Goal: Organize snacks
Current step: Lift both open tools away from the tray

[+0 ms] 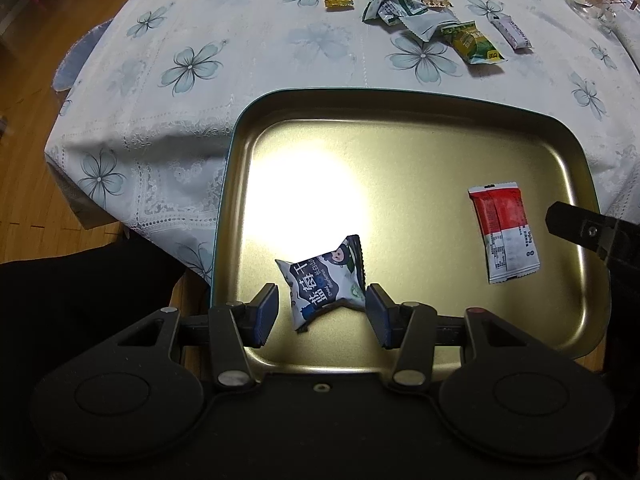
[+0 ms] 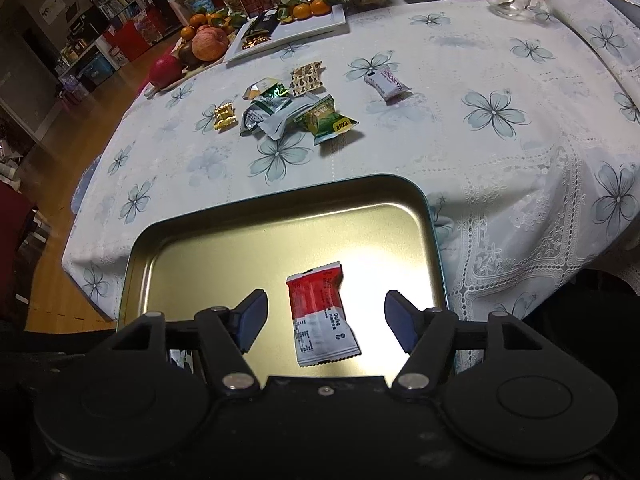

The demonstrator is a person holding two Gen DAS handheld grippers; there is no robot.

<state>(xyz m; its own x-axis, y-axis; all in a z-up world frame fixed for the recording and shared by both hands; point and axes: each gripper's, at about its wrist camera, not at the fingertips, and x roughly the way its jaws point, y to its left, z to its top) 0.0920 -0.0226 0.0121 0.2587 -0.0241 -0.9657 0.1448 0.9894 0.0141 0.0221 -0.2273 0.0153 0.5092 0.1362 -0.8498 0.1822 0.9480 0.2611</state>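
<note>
Two snacks already lie in the gold tin tray at the near edge of the desk: a blue-and-white packet near the tray's front and a red-and-white packet toward its right side. The left gripper hangs over the blue-and-white packet with its jaws apart; the packet sits between the pads, which I judge not to press on it, though the right pad looks very close to the wrapper's edge. The right gripper stands over the red-and-white packet with its jaws wide apart and clear gaps on both sides, so that packet rests free on the tray floor. The step in hand reads as letting go and coming away. To do it well, each gripper should lift straight up off its packet before swinging toward the desk, so that no pad drags a crimped wrapper edge and flips the packet out. The remaining snacks lie in a loose heap well beyond the tray, with a gold sweet to its left and a white bar apart to its right. The outliers are the easier next picks, since each lies alone; in the heap the wrappers overlap, so a pinch there risks taking two at once. Keeping later drops toward the tray's bare back half would avoid stacking.
</note>
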